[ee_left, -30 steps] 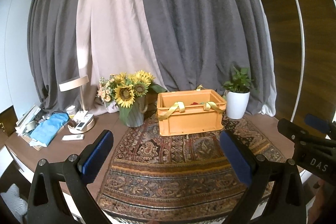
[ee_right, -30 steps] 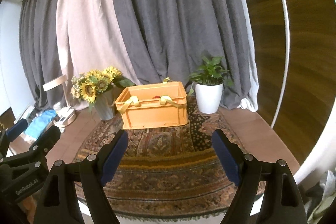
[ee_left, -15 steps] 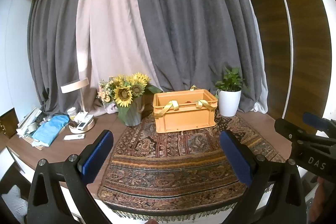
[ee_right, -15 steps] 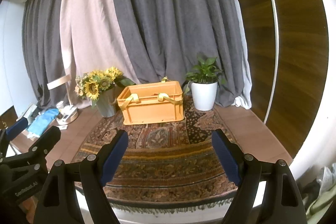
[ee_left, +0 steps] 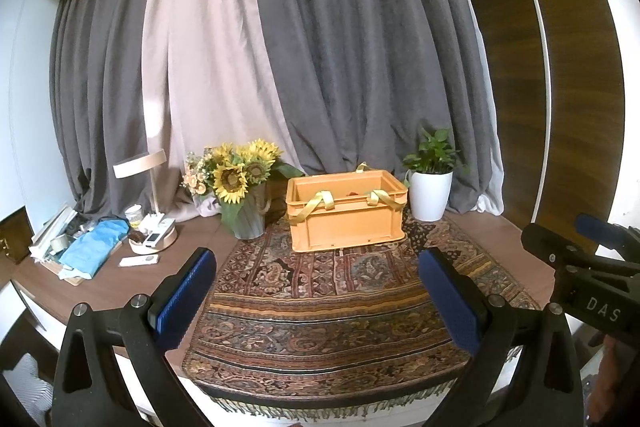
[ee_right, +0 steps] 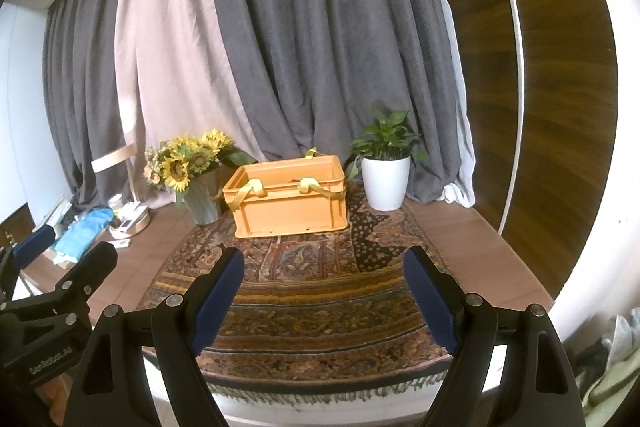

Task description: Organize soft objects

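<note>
Since 1.0 s ago both claws have drawn back from the orange crate [ee_left: 346, 213]: it sits smaller in both views, and the fringed front edge of the patterned rug [ee_left: 332, 311] is now in view.

Left claw [ee_left: 316, 297]: held level near the front table [ee_left: 100, 283] edge, pointing forward at the crate, jaws wide, nothing between the blue pads [ee_left: 186, 297]. Right claw [ee_right: 326, 293]: same pose, beside the left, jaws wide, empty. Each claw shows at the edge of the other's view.

Crate stands upright on the far half of the rug, well apart from both claws. 2 yellow straps [ee_left: 318, 202] drape over its front rim. A small red item shows inside; too small to identify.

Sunflower vase [ee_left: 246, 217] stands just left of the crate, white potted plant [ee_left: 430, 193] just right. Blue cloth [ee_left: 94, 245] lies at the table's far left, among clutter near a lamp [ee_left: 140, 163].
</note>
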The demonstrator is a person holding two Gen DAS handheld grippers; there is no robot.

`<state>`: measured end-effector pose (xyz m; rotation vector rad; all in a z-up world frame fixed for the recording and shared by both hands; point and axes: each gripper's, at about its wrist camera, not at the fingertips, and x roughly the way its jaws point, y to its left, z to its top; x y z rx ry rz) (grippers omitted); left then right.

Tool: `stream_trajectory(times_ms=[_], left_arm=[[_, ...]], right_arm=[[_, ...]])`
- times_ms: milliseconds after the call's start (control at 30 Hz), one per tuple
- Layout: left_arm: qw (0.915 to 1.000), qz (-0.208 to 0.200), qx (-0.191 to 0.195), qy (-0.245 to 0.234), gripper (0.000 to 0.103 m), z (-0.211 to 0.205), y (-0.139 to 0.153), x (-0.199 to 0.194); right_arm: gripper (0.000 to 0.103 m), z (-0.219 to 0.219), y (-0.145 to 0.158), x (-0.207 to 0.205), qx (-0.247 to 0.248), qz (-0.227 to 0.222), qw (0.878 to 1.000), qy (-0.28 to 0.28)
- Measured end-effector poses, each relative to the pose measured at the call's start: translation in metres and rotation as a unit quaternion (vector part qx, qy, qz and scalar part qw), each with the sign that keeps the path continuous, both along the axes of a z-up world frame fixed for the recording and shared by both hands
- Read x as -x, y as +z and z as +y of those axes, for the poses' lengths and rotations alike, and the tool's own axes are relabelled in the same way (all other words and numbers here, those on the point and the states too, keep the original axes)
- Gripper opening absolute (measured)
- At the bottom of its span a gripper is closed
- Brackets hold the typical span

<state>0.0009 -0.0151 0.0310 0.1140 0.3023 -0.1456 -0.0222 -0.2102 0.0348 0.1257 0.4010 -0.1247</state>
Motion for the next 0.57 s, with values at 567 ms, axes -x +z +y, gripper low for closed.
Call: stream_trajectory(times_ms=[567], left_arm=[[1.0000,0.006,0.003,-0.002,0.103,-0.0024,0.0002,-0.0044]], right_arm=[[0.082,-0.0017,-0.0001,-0.0007,0.004,0.000,1.000,-0.003]])
